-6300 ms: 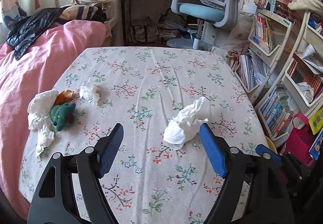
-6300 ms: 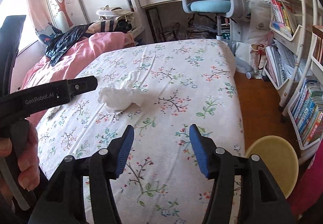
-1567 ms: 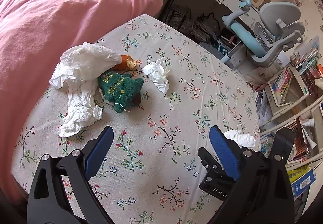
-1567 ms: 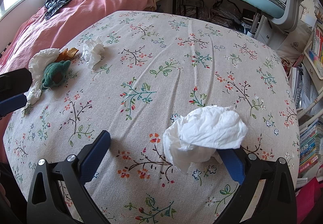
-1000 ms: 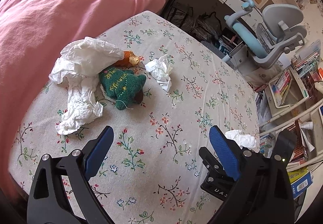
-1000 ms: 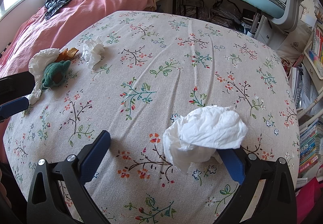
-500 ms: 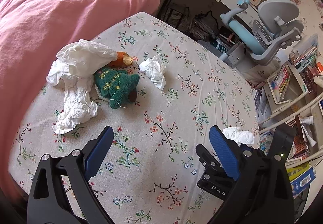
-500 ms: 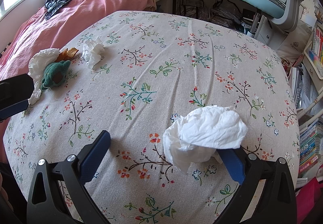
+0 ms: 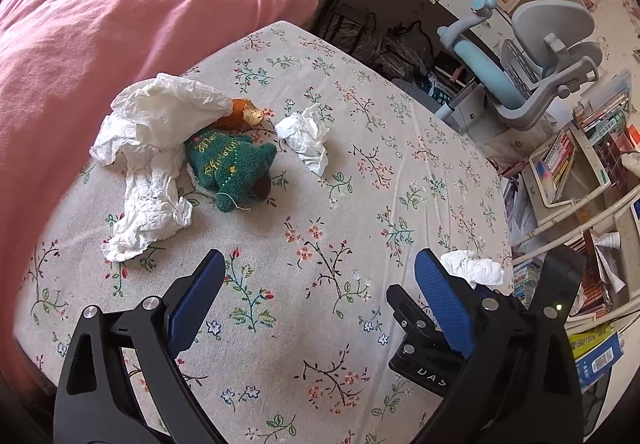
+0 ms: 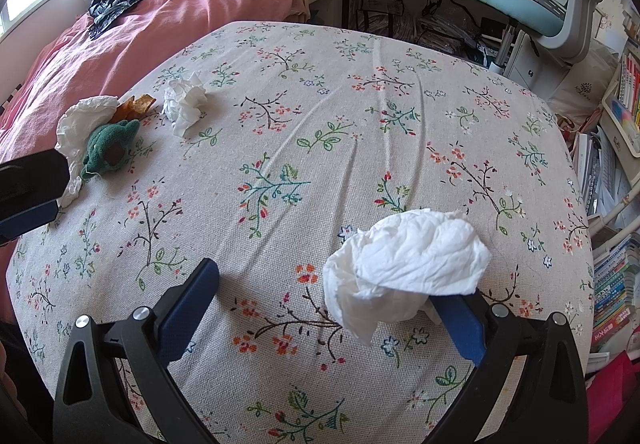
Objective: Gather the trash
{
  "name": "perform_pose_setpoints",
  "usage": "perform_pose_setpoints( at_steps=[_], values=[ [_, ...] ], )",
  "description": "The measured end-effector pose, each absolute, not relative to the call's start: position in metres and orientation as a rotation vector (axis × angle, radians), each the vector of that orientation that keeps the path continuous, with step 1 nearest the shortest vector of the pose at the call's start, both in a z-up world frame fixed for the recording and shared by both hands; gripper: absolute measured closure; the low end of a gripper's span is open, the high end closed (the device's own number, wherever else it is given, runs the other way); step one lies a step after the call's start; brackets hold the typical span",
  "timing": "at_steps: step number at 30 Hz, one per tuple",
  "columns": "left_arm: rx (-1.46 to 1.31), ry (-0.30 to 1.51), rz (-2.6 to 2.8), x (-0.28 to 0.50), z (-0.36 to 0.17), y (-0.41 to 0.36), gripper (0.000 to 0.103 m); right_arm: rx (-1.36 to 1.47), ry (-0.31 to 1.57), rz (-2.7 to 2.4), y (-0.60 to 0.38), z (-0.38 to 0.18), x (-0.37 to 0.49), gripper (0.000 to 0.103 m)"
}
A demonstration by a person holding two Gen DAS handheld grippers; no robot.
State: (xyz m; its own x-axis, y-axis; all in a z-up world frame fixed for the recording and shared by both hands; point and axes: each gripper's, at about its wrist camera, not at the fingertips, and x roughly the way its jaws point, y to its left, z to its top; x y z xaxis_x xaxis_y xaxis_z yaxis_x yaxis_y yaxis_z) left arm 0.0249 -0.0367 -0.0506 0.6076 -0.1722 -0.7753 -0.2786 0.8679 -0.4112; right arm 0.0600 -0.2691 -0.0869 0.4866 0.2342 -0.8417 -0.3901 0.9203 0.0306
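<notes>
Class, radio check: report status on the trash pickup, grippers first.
Left gripper open, empty, short of the tissue pile. Right gripper open around big tissue wad, not clamped. Green plush toy sits among the trash.

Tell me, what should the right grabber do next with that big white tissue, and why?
Probably close the right gripper on the big tissue wad. Its fingers are wide open, and the wad sits between them on the flowered cloth, draped over the right-side finger with a gap to the other. Nothing is gripped yet, so squeezing should come before lifting.
</notes>
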Motion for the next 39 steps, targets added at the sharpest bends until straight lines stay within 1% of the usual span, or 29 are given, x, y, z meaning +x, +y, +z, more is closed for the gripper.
perform_pose_setpoints(
  at_steps=[29, 39],
  values=[
    [-0.548, 0.944, 0.043, 0.026, -0.053, -0.038, 0.011, -0.173, 0.993, 0.382, -0.269, -0.087, 0.06, 0.006],
    [-0.591, 0.937, 0.054, 0.028, -0.05, -0.024, 0.011, -0.173, 0.993, 0.381, -0.269, -0.087, 0.06, 0.006]
  ],
)
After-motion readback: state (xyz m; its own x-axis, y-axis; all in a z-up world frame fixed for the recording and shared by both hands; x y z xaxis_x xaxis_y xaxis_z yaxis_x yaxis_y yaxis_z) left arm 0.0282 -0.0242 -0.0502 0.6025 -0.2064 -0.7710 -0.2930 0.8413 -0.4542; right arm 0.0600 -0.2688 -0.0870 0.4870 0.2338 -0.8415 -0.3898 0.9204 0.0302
